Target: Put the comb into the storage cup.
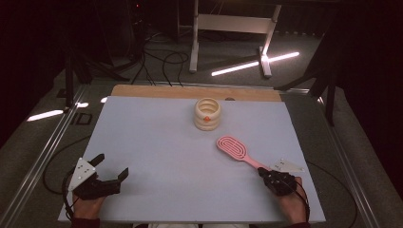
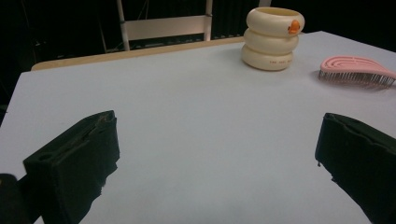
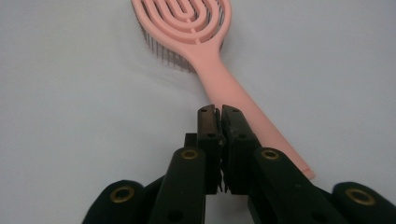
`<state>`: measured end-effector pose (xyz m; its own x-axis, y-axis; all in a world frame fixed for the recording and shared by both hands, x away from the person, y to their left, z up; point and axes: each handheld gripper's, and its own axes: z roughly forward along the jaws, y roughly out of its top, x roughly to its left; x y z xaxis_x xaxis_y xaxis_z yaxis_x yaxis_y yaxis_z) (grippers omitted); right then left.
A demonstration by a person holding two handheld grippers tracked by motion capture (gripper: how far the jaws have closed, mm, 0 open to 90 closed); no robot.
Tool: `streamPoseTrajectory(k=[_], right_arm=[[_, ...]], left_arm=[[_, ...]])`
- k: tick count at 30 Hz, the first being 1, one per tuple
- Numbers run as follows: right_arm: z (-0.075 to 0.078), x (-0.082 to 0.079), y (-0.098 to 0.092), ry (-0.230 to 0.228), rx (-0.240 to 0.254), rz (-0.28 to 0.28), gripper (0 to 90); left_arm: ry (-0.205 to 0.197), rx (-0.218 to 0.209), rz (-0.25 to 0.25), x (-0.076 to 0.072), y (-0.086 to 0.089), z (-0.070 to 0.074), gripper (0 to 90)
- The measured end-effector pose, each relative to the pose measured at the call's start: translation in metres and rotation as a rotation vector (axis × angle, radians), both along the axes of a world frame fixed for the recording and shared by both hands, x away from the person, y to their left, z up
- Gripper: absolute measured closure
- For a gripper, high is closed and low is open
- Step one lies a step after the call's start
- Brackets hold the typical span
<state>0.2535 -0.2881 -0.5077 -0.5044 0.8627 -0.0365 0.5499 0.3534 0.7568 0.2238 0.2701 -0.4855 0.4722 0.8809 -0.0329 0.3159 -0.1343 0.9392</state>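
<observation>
A pink hairbrush (image 1: 233, 146) lies bristles down on the pale sheet at the right, its handle pointing toward the near right corner. My right gripper (image 1: 262, 172) sits at the handle's end, jaws shut together. In the right gripper view the handle (image 3: 219, 79) runs under and beside the closed right gripper (image 3: 219, 112), with nothing between the pads. A cream holder (image 1: 207, 114) shaped like stacked rings, with a small orange mark, stands at the back centre. My left gripper (image 1: 112, 165) rests open at the near left; the left gripper (image 2: 217, 135) looks toward the holder (image 2: 273, 37) and the brush (image 2: 355, 70).
The pale sheet (image 1: 166, 152) covers a wooden board whose far edge (image 1: 190, 91) shows at the back. Beyond the table stand a white metal frame (image 1: 233, 23) and loose cables (image 1: 161, 61) on the dark floor. Metal rails run along both sides.
</observation>
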Motion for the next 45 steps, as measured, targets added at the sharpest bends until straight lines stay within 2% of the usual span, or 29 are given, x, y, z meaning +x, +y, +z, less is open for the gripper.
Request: streamPoseTrajectory(k=[6,9,12,14,17,22,26,28,29,31,34,45], right_arm=[[0.005,-0.003,0.002,-0.052,0.032,0.033,80.8],[0.011,-0.009,0.004,-0.103,0.060,0.063,75.2],[0.013,-0.010,0.004,-0.116,0.065,0.064,72.4],[0.018,-0.014,0.003,-0.169,0.101,0.073,62.9],[0.021,-0.016,-0.001,-0.202,0.124,0.051,55.4],[0.029,-0.020,-0.015,-0.251,0.191,0.016,45.6],[0.037,-0.025,-0.026,-0.303,0.259,0.007,32.6],[0.040,-0.027,-0.030,-0.318,0.278,0.006,23.3],[0.040,-0.028,-0.031,-0.328,0.272,0.000,18.9],[0.040,-0.028,-0.033,-0.328,0.252,-0.021,14.1],[0.039,-0.027,-0.035,-0.325,0.248,-0.038,9.5],[0.039,-0.027,-0.037,-0.323,0.264,-0.044,8.8]], left_arm=[[0.001,-0.001,0.000,0.000,0.000,0.000,0.3],[0.001,0.003,0.000,0.000,0.000,-0.001,0.3],[0.001,0.002,0.000,0.001,0.000,-0.001,0.3],[0.004,0.005,0.000,0.001,0.000,-0.001,0.3],[0.003,0.005,0.001,0.001,0.001,-0.001,0.3],[0.002,0.001,0.002,0.001,0.001,-0.001,0.3],[-0.004,-0.004,0.003,0.000,0.002,0.000,0.3],[-0.006,-0.006,0.005,0.000,0.003,0.000,0.3],[-0.006,-0.009,0.006,0.000,0.003,0.000,0.3],[-0.007,-0.009,0.007,0.000,0.003,0.000,0.3],[-0.007,-0.010,0.008,0.000,0.004,0.000,0.3],[-0.003,-0.010,0.012,0.000,0.004,0.000,0.3]])
